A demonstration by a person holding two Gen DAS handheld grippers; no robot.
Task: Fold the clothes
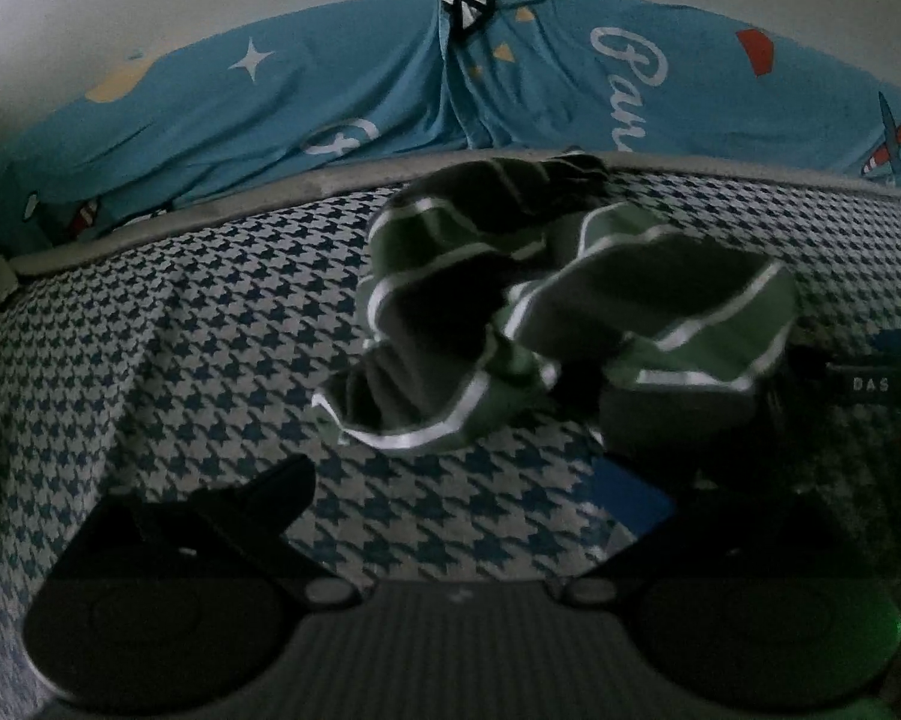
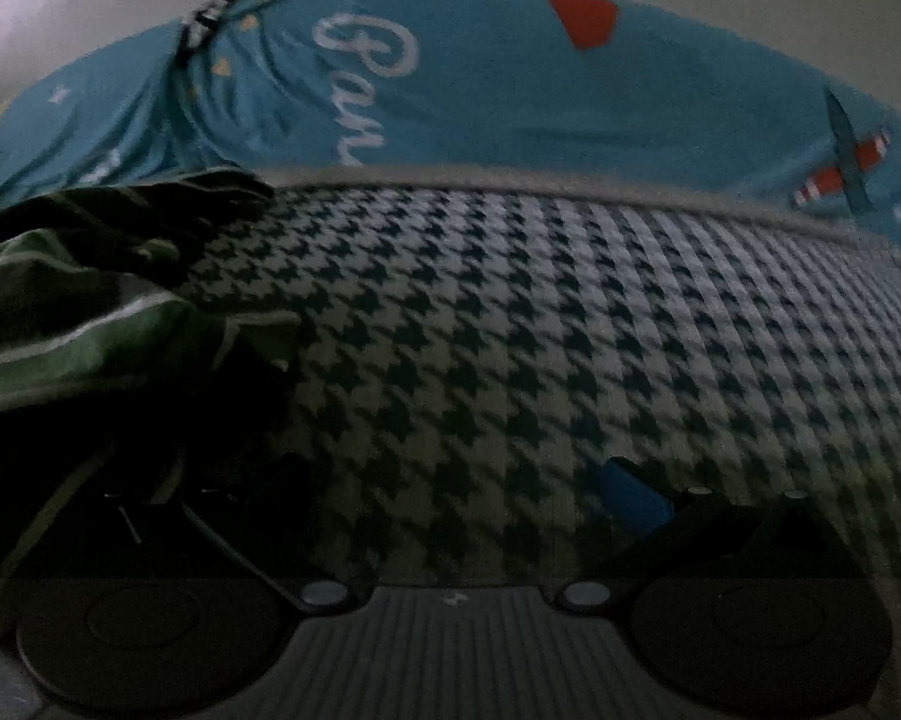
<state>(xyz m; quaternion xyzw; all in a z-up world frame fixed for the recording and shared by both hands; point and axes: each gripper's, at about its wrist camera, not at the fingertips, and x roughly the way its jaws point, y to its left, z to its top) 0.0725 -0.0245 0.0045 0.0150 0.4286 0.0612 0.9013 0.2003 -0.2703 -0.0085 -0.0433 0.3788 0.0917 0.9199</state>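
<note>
A crumpled green garment with white stripes (image 1: 546, 300) lies bunched on the houndstooth bed cover (image 1: 180, 360), just ahead of my left gripper (image 1: 450, 504). That gripper is open, its dark left finger and blue-padded right finger (image 1: 630, 498) wide apart with only cover between them. In the right wrist view the same garment (image 2: 72, 312) fills the left side. My right gripper (image 2: 426, 504) is open beside it. Its blue-padded finger (image 2: 630, 492) rests over bare cover, and its left finger is lost in shadow at the garment's edge.
A turquoise printed sheet (image 1: 330, 96) with white lettering, stars and planes rises behind the bed's grey edge (image 1: 210, 216). A dark labelled housing (image 1: 870, 384) sits at the garment's right side. Houndstooth cover (image 2: 630, 330) stretches to the right. The light is dim.
</note>
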